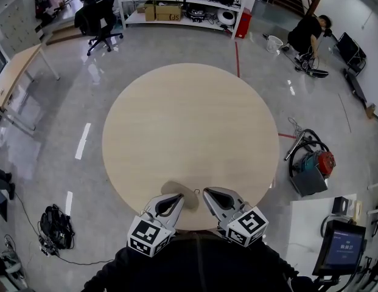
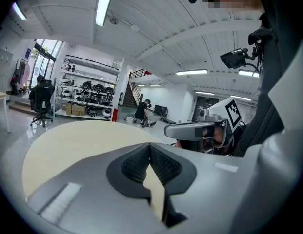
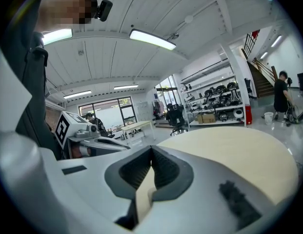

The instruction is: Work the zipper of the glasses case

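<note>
From where I stand, no glasses case shows anywhere. The round bench (image 1: 189,120) is bare wood from rim to rim in the head view, and both gripper views look out across the same empty top. So I cannot say which way the case lies from either hand, or how its long side and zipper run.

Both tools are held at the near edge of the bench, close to the person's body. The left gripper (image 1: 178,198) has its fingers (image 2: 136,165) pressed together with nothing between them. The right gripper (image 1: 207,193) is the same, its fingers (image 3: 136,172) closed on nothing. The two tips sit just beside each other and angle inward, towards the middle of the bench, the left one from the left of the near edge and the right one from the right.

With the hands placed so evenly, neither looks nearer to any spot on the bench than the other. My reading is that the zipper work has not started. The case has to come onto the bench first, and both pairs of fingers would have to part before they could take hold of it.
</note>
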`<state>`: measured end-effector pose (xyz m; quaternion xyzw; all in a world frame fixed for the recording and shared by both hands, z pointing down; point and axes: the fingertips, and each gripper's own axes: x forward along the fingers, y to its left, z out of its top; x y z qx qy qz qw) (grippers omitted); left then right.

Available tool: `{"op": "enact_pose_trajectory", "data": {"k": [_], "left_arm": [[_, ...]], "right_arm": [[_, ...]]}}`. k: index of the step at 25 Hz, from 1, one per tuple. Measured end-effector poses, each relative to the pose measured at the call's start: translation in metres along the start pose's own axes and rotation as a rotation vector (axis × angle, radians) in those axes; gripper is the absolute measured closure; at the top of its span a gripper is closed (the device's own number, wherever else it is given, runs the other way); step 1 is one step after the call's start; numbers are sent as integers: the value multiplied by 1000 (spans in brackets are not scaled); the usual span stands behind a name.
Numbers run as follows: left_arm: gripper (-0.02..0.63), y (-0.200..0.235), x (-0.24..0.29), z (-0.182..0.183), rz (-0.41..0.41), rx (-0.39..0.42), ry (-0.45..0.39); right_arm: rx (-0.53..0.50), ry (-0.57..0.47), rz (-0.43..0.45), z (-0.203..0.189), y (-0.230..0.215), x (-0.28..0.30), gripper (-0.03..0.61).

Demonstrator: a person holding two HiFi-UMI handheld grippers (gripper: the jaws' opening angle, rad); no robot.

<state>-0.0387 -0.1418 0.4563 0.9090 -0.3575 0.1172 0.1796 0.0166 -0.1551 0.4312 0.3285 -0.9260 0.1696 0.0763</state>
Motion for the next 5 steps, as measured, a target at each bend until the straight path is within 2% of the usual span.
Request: {"op": "enact_pose_trajectory", "data": {"k": [5], "left_arm": [[607, 1, -1, 0, 2, -7, -2]], "right_arm": [[-1, 2, -2, -1, 0, 0, 574]]}}
